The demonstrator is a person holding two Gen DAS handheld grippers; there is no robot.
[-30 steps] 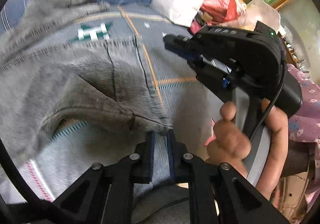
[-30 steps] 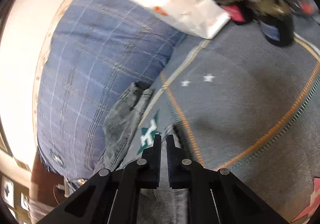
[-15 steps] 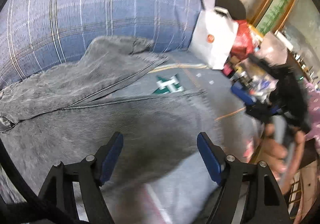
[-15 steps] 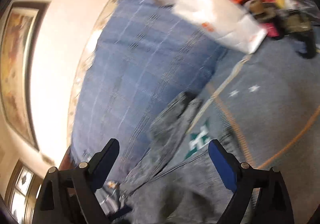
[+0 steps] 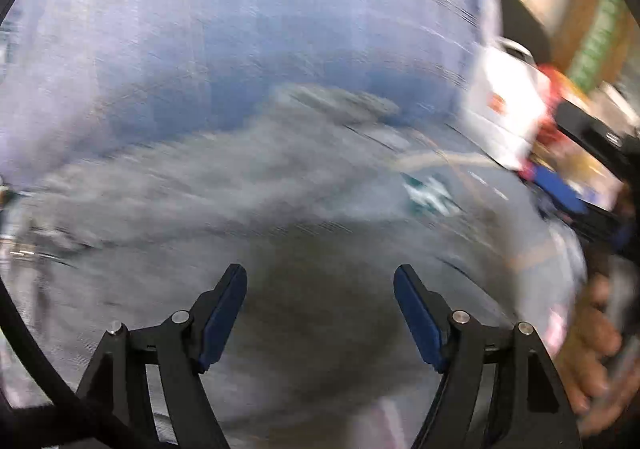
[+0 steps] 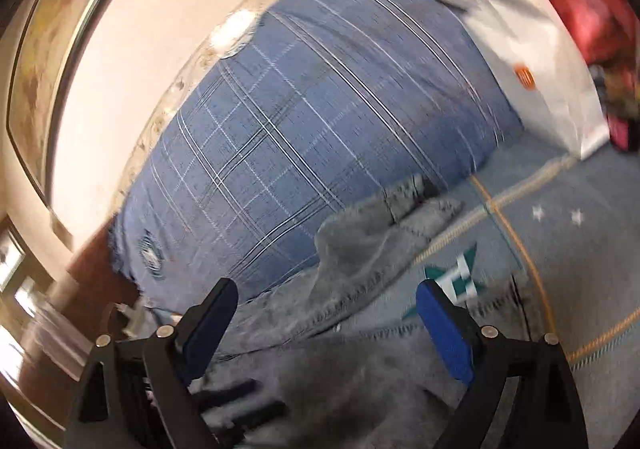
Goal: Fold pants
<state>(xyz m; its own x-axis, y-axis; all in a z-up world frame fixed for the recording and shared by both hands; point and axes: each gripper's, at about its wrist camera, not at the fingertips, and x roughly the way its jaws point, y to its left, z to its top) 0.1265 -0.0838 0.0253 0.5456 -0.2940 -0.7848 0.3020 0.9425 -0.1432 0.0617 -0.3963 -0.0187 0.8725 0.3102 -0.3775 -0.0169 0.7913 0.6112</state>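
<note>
Because the pants (image 6: 360,273) are soft, floppy grey cloth, they look light and bendy, so a good place to grab them is a thick edge or the leg end that lies against the blue checked pillow (image 6: 320,121). They lie flat and partly folded just below that pillow, and the left gripper (image 5: 320,313) and the right gripper (image 6: 326,325) both stand wide open, holding nothing

Motion-blurred frame: left gripper (image 5: 320,313) at bottom, blue-padded jaws wide apart, nothing between, above grey denim pants (image 5: 248,209) mid-frame; blue plaid cushion (image 5: 240,29) upper left; white paper bag (image 5: 504,105) upper right.
</note>
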